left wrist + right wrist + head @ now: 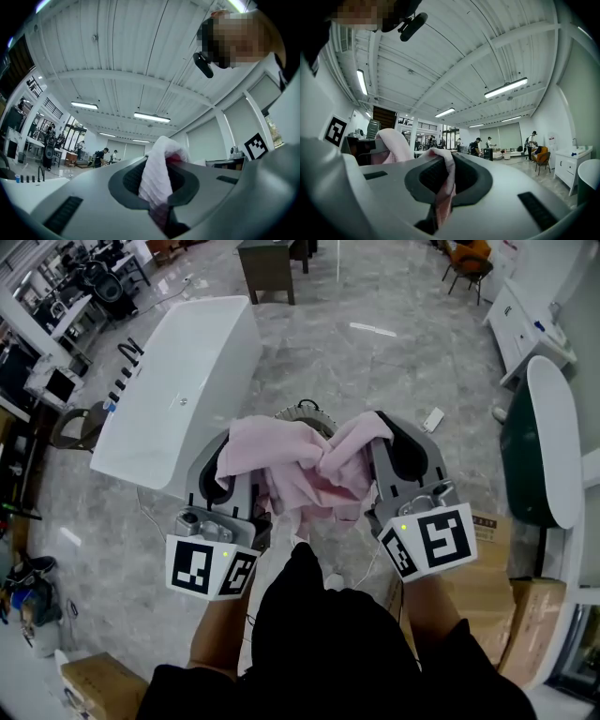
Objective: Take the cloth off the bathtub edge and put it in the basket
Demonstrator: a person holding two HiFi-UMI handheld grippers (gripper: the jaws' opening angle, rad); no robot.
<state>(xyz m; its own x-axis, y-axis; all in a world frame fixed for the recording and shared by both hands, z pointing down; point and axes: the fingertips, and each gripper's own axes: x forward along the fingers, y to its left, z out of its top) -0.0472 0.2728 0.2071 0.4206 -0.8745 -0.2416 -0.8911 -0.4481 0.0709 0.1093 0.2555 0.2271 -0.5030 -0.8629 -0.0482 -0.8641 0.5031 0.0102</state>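
A person holds a pink cloth (298, 470) bunched between two hand-held grippers, lifted clear of the white bathtub (178, 381). The left gripper (228, 463) is nearly closed, pinching one fold. The right gripper (401, 448) is clamped on another. Just beyond the cloth shows the rim of a round basket (306, 411). The cloth hides its inside, so its contents cannot be told. The cloth should probably be centred over the basket, lowered, then let go by both grippers together, so no corner hangs outside.
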